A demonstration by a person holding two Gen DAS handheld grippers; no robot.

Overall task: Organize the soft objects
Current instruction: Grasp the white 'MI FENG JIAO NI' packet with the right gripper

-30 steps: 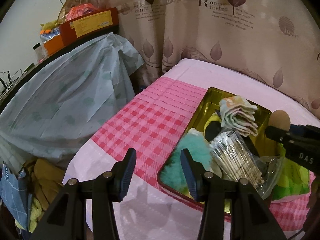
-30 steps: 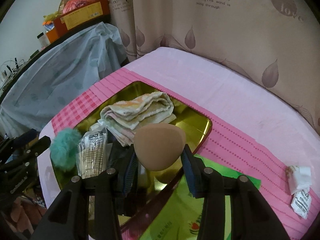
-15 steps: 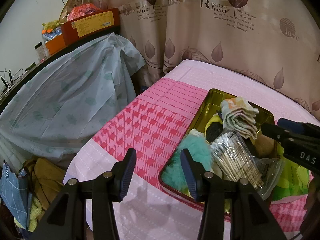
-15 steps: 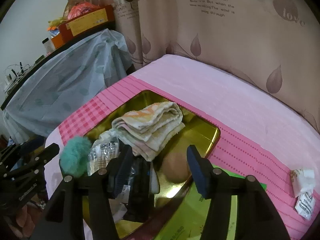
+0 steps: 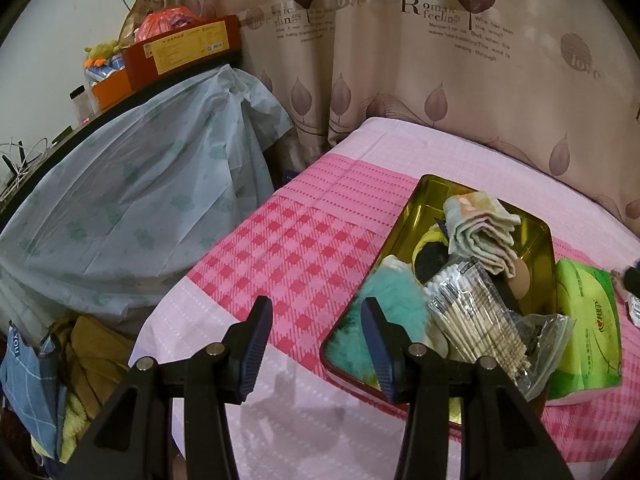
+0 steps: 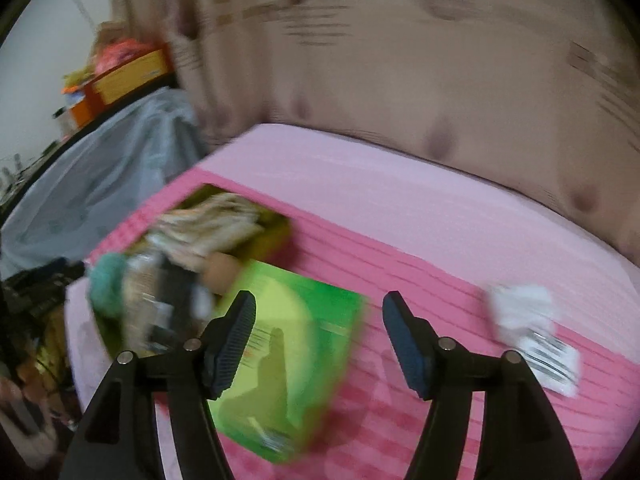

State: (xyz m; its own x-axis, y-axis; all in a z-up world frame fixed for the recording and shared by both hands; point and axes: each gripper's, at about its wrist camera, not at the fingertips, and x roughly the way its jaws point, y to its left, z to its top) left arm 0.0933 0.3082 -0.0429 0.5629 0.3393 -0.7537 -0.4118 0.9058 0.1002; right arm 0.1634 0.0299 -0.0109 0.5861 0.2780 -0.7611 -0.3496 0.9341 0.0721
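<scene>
1. 2 soft items are seen outside the shallow gold-coloured metal tray (image 5: 412,216): a green plastic-wrapped tissue pack (image 6: 288,364) lying flat on the pink checked bedcover (image 5: 288,256), just beside the tray's right side, and a small crumpled white packet (image 6: 532,332) well apart to the right.
2. Inside the tray, a folded pastel towel (image 5: 478,226), a tan egg-shaped makeup sponge (image 5: 520,276), a fluffy teal pom-pom (image 5: 390,296) and a clear bag of wooden cotton swabs (image 5: 476,320) are packed together; the sponge is wedged under the towel's edge near the right wall.
3. The right gripper (image 6: 320,340) is held with its jaws wide apart and nothing between them; its view is heavily motion-blurred.
4. The tissue pack is placed directly below and ahead of the right gripper's left finger; its long axis is judged to run roughly along the pointing direction, tilted slightly left. A grasp across the short width is judged to need only a small leftward shift.
5. The white packet is also nearer the right gripper, to its right.
6. The left gripper (image 5: 316,340) is likewise spread and empty, over the bedcover by the tray's near-left corner, farther from both loose items.
</scene>
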